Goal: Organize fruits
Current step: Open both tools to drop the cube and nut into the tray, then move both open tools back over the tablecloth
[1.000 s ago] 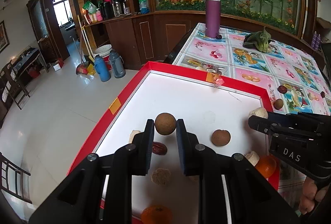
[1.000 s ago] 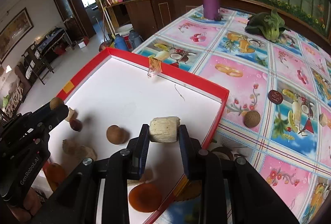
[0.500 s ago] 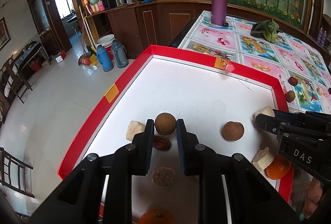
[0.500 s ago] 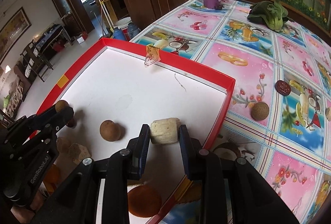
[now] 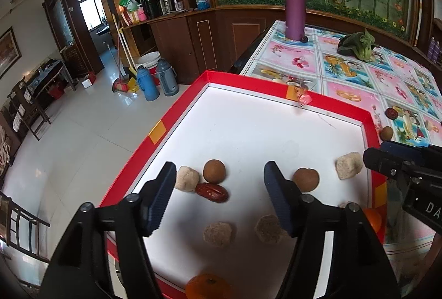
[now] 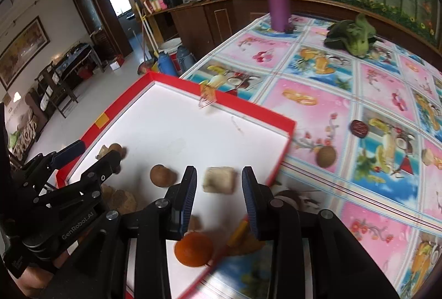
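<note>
The round brown fruit [image 5: 214, 171] I was holding now lies in the red tray [image 5: 176, 108], just ahead of my left gripper [image 5: 220, 196], fingers released. The pale chunk [image 6: 219, 179] sits freed between my right gripper's [image 6: 219, 196] parted fingers. Both are placed; more fruit waits on the desk [image 6: 386, 94].

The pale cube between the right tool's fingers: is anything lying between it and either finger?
Nothing visible. The pale cube lies on the white tray floor with open gaps either side, inside the right tool. The nearest other fruit, a brown round fruit, sits outside the left finger.
</note>
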Available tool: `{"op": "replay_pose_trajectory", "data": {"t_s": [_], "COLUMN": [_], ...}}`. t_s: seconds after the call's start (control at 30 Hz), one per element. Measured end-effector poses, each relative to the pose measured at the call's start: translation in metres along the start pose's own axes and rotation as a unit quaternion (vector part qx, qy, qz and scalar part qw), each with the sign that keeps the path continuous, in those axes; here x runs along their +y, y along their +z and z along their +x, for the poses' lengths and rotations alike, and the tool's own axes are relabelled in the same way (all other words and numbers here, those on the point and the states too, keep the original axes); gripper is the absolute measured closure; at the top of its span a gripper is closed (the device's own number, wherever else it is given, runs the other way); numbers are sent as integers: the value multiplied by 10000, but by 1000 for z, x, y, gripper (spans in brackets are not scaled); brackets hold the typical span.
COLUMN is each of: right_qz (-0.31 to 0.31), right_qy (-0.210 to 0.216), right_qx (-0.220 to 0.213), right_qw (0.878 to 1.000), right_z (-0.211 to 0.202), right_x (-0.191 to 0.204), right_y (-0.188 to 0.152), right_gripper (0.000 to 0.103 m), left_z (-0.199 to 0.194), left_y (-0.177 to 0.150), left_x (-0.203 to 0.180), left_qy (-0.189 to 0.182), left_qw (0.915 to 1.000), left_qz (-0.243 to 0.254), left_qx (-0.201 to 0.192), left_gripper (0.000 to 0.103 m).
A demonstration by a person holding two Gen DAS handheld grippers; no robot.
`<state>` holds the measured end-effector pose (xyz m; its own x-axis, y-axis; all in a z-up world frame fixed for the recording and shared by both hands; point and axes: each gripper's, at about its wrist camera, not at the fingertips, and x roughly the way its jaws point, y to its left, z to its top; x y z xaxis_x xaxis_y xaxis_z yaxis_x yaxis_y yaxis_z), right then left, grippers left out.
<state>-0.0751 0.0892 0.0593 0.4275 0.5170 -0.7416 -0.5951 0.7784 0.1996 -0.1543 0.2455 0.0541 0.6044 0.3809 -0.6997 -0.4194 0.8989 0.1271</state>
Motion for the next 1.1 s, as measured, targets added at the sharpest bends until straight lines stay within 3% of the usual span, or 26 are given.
{"op": "replay_pose_trajectory", "data": {"t_s": [0.27, 0.5, 0.73, 1.1], "right_qz": [260, 835, 1361, 1193], "right_qy": [-75, -561, -897, -654], "right_qx": [-120, -441, -482, -317], "right_qw": [9996, 9939, 9854, 9902], "right_z": [-27, -76, -105, -83], "right_x": [-36, -117, -172, -175], "right_y": [-12, -43, -69, -60], "right_gripper": [69, 64, 64, 64], "left_z": [-24, -51, -58, -65], "left_y": [-1, -10, -15, -23], "left_x": [-14, -39, -87, -115], "left_qy": [-177, -635, -1045, -1203], "left_qw": [9997, 9974, 9916, 9881], "left_qz": [5, 199, 736, 961], "left_qx": [-144, -263, -178, -39], "left_gripper": [18, 7, 7, 7]}}
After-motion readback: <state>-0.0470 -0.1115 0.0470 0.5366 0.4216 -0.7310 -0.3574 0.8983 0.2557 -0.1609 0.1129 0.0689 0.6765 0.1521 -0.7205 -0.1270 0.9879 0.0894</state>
